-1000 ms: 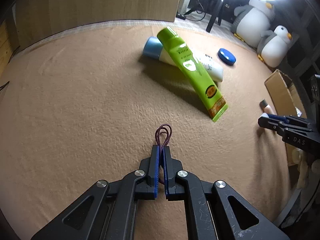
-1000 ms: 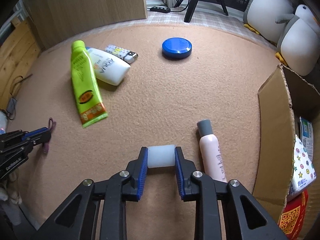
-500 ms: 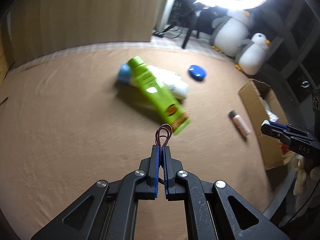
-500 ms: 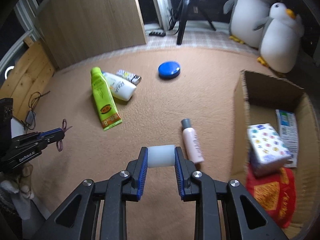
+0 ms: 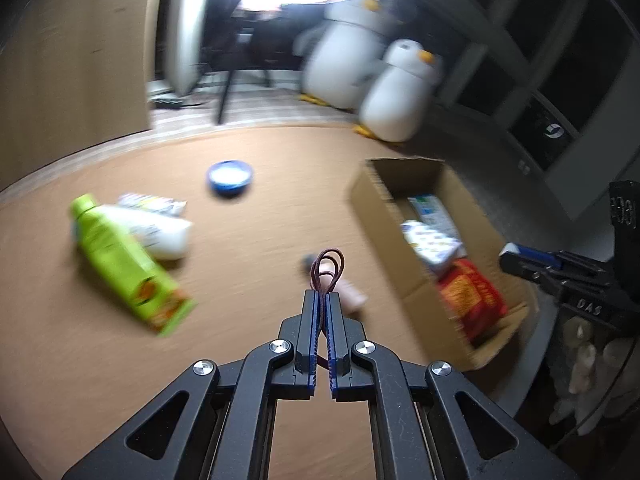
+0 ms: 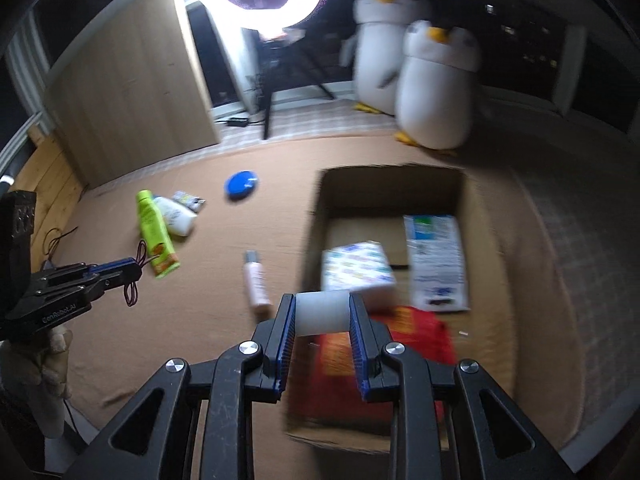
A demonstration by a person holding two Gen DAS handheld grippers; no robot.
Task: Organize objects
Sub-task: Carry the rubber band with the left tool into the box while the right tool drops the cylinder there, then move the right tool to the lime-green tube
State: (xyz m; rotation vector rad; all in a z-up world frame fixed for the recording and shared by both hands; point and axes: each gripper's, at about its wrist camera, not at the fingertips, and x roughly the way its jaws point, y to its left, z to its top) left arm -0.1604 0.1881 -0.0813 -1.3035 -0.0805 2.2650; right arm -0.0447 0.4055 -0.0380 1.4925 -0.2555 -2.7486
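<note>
Two grippers are seen clamped: the left gripper [image 5: 323, 294] on a dark red hair tie [image 5: 329, 270], the right gripper [image 6: 322, 312] on a white cylinder [image 6: 322, 314] above the cardboard box [image 6: 316, 216]. Only the right wrist view shows the box floor fully, with a patterned packet [image 6: 356, 270].

Lime-green tube [image 6: 154, 236], blue lid [image 6: 241, 185]
</note>
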